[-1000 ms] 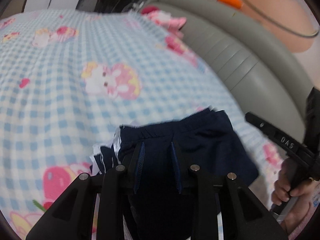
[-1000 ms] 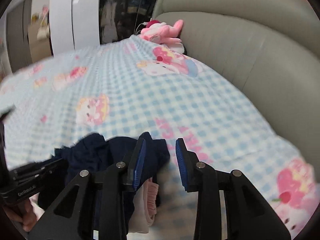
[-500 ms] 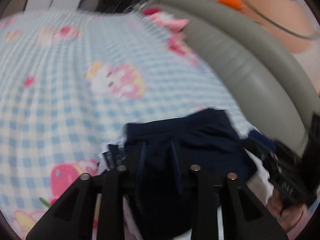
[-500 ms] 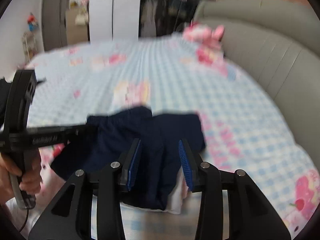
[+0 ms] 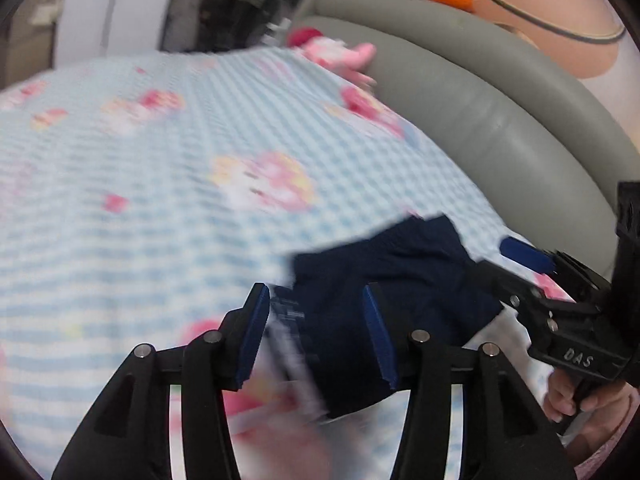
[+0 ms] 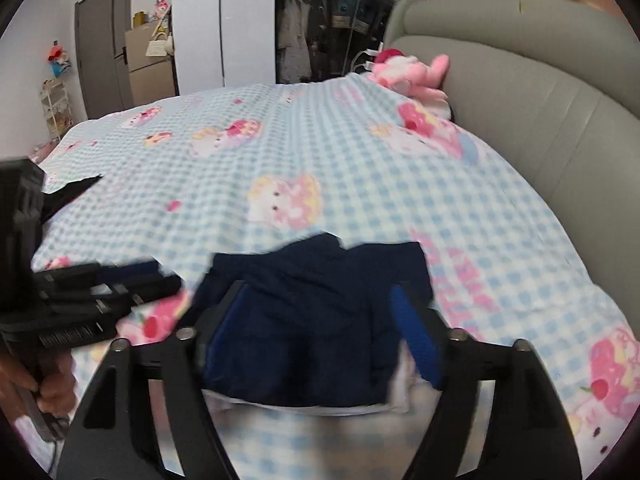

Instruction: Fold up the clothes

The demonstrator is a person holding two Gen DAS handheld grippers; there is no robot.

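A folded navy garment (image 6: pixel 320 300) with a white edge under it lies on the blue checked bedspread (image 6: pixel 340 168). My right gripper (image 6: pixel 320 332) hovers just above its near side. Its jaws are opening, and the blue pads stand wide on either side of the cloth without pressing it. In the left wrist view the same navy garment (image 5: pixel 380 280) lies below and ahead of my left gripper (image 5: pixel 316 336), whose jaws are also opening, clear of the fabric. Each view shows the other gripper beside the garment: the right gripper (image 5: pixel 560 312) and the left gripper (image 6: pixel 100 292), each held by a hand.
A grey padded headboard (image 6: pixel 540 120) runs along the right side of the bed. A pink plush toy (image 6: pixel 408 72) lies at the far corner. A dark wardrobe (image 6: pixel 320 24) and a door (image 6: pixel 104 44) stand behind the bed. The bedspread stretches far to the left.
Both grippers have opened and drawn back from the navy garment, the left one also rising. The garment now lies released and folded on the bedspread.
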